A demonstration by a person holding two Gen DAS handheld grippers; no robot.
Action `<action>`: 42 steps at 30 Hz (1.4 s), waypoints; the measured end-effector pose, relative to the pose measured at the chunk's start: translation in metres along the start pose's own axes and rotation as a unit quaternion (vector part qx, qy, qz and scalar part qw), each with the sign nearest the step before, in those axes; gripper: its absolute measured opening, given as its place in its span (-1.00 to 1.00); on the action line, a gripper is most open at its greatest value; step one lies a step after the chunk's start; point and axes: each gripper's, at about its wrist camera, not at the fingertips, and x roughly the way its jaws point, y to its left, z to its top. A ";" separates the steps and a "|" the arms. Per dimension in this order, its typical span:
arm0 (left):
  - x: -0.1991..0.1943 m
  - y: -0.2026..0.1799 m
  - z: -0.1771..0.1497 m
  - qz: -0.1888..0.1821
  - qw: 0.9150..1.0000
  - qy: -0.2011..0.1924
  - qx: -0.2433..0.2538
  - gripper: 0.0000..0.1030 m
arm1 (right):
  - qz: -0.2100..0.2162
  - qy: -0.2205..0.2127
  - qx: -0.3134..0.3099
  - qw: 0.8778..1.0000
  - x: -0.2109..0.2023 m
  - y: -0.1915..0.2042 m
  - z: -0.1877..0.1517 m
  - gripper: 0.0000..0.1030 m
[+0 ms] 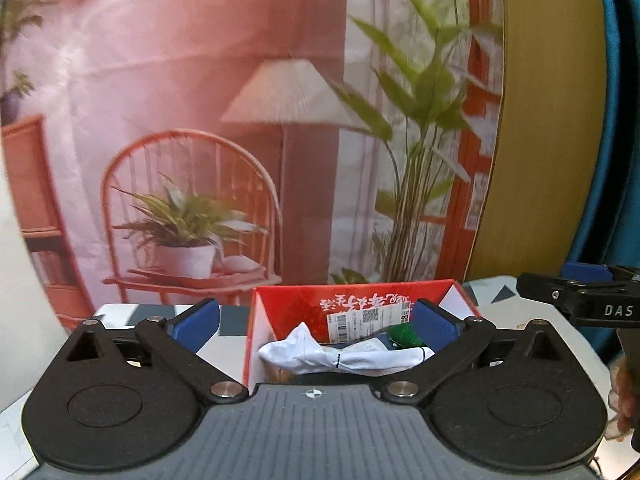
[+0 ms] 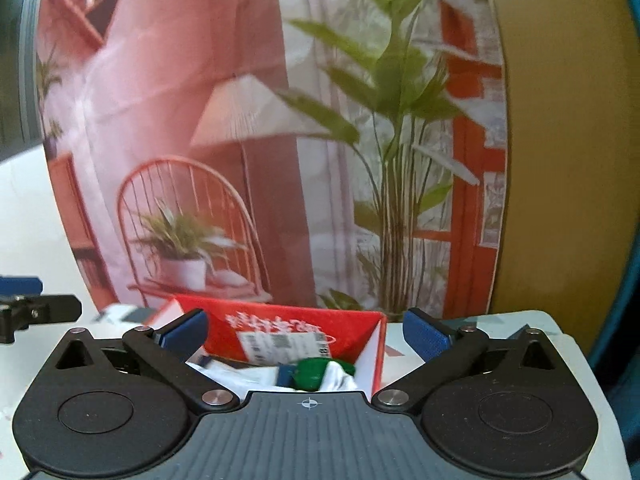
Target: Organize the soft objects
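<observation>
1. My left gripper [image 1: 316, 326] is spread wide and holds nothing. It hangs level in front of the box [image 1: 264, 332], I think so I can check the load.
2. My right gripper [image 2: 306, 336] is spread and bare too, near the box's right wall.
3. The red box stands open on the table [image 2: 500, 322], far side up against the backdrop [image 1: 200, 120].
4. Inside, a white sock [image 1: 348, 358] lies across the near part, a green cloth [image 2: 314, 372] to its right, something blue between them.
</observation>
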 end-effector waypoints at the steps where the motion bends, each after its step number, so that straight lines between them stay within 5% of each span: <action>1: -0.012 -0.001 0.000 0.003 1.000 -0.006 0.000 1.00 | 0.003 -0.004 0.004 1.000 -0.010 0.003 0.002 0.99; 12: -0.141 -0.011 -0.016 0.023 0.999 -0.047 -0.009 1.00 | -0.006 -0.010 -0.023 1.000 -0.129 0.053 0.002 0.99; 24: -0.222 -0.029 -0.028 0.069 0.994 -0.079 -0.008 1.00 | -0.014 -0.032 -0.051 0.998 -0.217 0.089 -0.007 0.99; 42: -0.243 -0.038 -0.027 0.079 0.993 -0.090 -0.002 1.00 | -0.030 -0.058 -0.041 0.997 -0.247 0.089 -0.007 0.99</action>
